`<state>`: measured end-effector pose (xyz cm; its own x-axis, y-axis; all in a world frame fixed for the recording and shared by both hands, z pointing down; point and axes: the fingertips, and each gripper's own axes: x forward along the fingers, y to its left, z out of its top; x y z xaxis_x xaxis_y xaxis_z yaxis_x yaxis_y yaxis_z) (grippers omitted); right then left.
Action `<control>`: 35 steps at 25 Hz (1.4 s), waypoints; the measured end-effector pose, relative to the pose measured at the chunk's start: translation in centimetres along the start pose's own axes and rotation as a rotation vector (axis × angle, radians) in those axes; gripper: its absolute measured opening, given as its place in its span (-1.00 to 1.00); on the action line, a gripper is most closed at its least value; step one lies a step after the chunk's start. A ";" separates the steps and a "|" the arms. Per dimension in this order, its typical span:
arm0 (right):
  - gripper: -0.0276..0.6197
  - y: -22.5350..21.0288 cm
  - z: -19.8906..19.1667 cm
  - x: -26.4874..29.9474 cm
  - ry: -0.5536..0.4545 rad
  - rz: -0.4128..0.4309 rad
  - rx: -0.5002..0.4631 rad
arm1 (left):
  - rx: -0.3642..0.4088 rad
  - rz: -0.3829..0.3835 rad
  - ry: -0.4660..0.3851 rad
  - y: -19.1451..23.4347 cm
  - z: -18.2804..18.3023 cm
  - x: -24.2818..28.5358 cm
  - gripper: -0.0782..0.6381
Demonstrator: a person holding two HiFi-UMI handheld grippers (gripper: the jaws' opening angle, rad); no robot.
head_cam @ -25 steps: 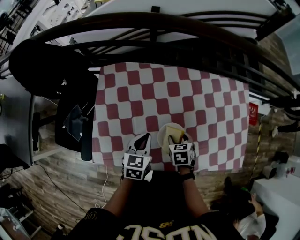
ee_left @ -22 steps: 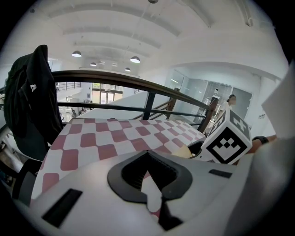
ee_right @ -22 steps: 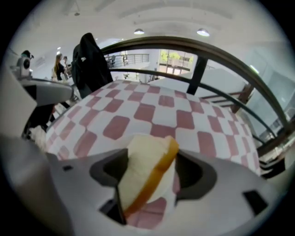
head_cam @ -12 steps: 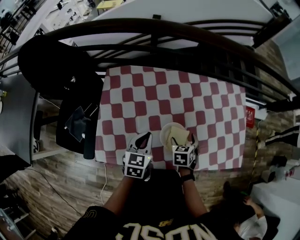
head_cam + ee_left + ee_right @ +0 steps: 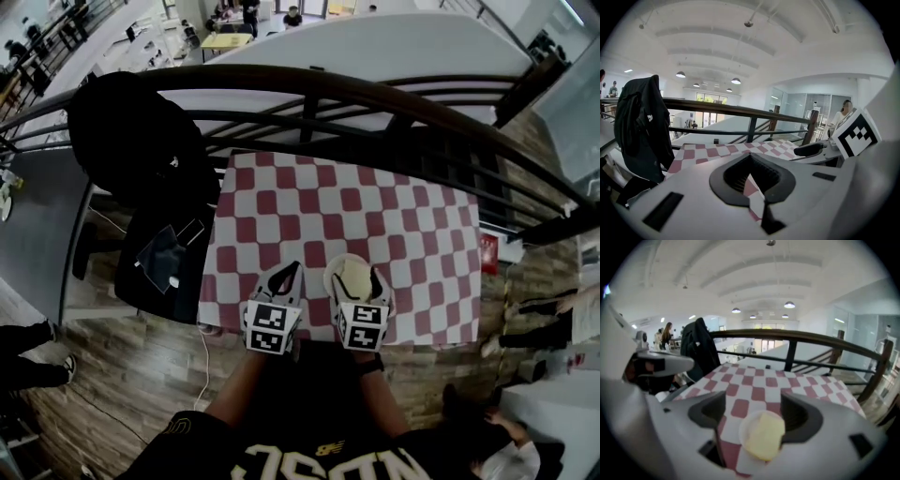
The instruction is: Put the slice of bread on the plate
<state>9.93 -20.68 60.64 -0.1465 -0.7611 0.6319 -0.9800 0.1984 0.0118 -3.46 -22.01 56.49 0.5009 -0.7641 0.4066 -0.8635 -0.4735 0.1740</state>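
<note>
Right gripper view: the right tongs [image 5: 757, 420] are recorded spread wide, with the jaws at present easing slightly inward. Nothing is pinched between them. The pale yellow slice of bread [image 5: 764, 436] is seen lying flat on the small round white plate [image 5: 742, 432], below and clear of both jaws. The plate stands on the red-and-white chequered tabletop [image 5: 754, 380], near its front edge.

Change noted: one second earlier, in the head view, the right tongs were lowered over the plate with the slice lodged between the jaws. They have since been opened and lifted back toward the person, so that more of the plate and slice is now uncovered. The slice has stayed where it was set down, and no shift with the withdrawing tongs is observed.

The left tongs [image 5: 289, 273] are pressed together at the tips and hold nothing. They are kept just beside the plate, to its left and apart from it, and have likewise been raised.

Assessment: the release is judged complete and the slice delivered to the plate. The task is considered fulfilled as things lie, and only a clean withdrawal of both tongs remains. A slight overhang of the slice at the plate's rim cannot be ruled out from these views.
</note>
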 end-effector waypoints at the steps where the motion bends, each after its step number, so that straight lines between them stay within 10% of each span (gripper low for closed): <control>1: 0.18 0.4 0.8 -0.6 -0.030 0.000 0.006 | 0.005 0.000 -0.018 0.0 0.6 -0.4 -0.73; 12: -0.84 3.7 8.5 -8.2 -0.319 0.009 0.000 | 0.034 -0.001 -0.214 -0.4 7.1 -5.3 -0.73; 35: -0.87 7.0 11.9 -14.2 -0.496 -0.004 -0.103 | 0.092 0.024 -0.349 -0.7 9.9 -9.6 -0.73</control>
<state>3.56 -15.84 42.54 -0.2136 -0.9588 0.1874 -0.9660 0.2359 0.1060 -7.10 -18.70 43.56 0.4845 -0.8715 0.0757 -0.8741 -0.4790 0.0803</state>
